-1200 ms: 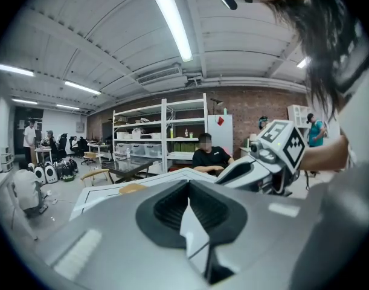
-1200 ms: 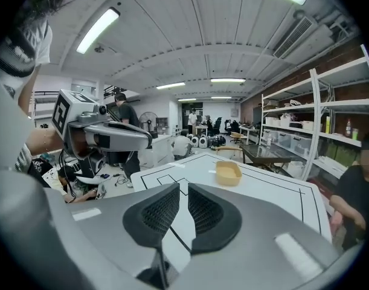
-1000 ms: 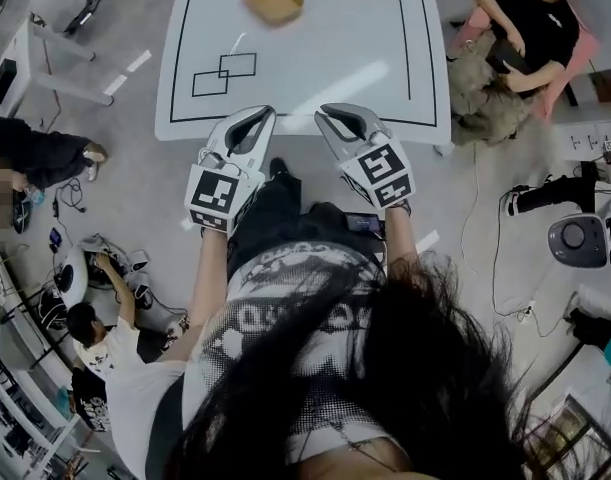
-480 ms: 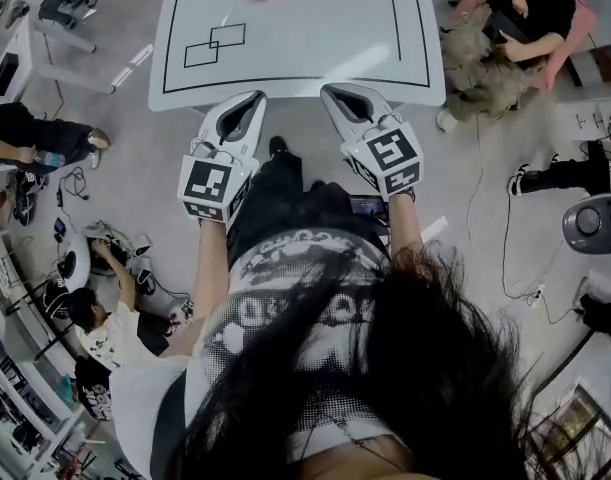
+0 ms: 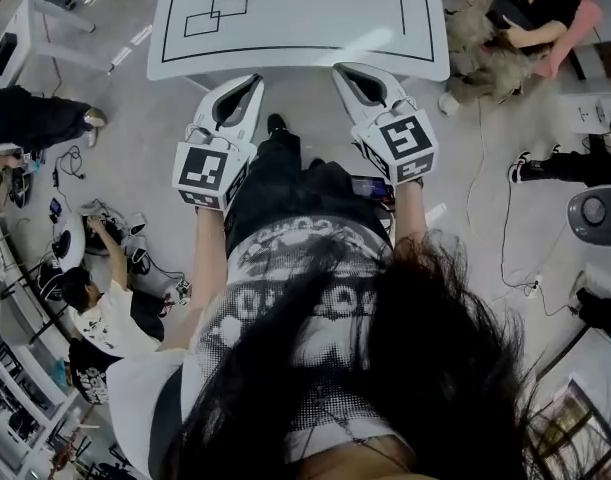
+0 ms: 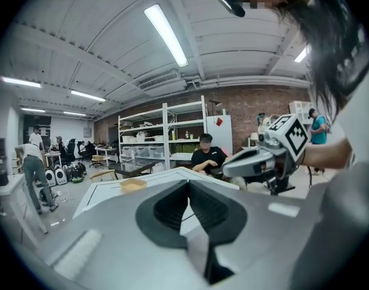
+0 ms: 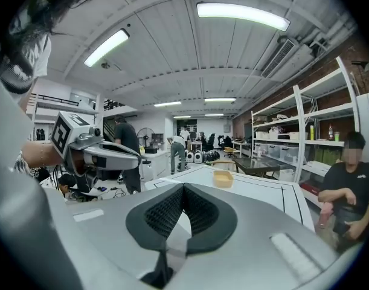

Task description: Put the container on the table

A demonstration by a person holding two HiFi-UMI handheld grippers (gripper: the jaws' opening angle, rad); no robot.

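Table: its near edge lies just ahead of your tools, the white top stretching beyond. Container: sits on the table's far part, well apart. Left tool, right tool: you hold them side by side, jaws together, nothing between

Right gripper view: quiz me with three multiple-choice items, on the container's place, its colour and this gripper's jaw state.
1. Where is the container?
A. on the table
B. in the left gripper
C. on the floor
2. What colour is the container?
A. blue
B. yellow-tan
C. black
3. How do the jaws of the right gripper stand?
A. apart around the container
B. together, nothing between them
C. shut on a cable
Answers: 1 A, it sits on the white table, ahead of the right gripper; 2 B, it shows yellow-tan in both gripper views; 3 B, the jaws meet at their tips, empty.
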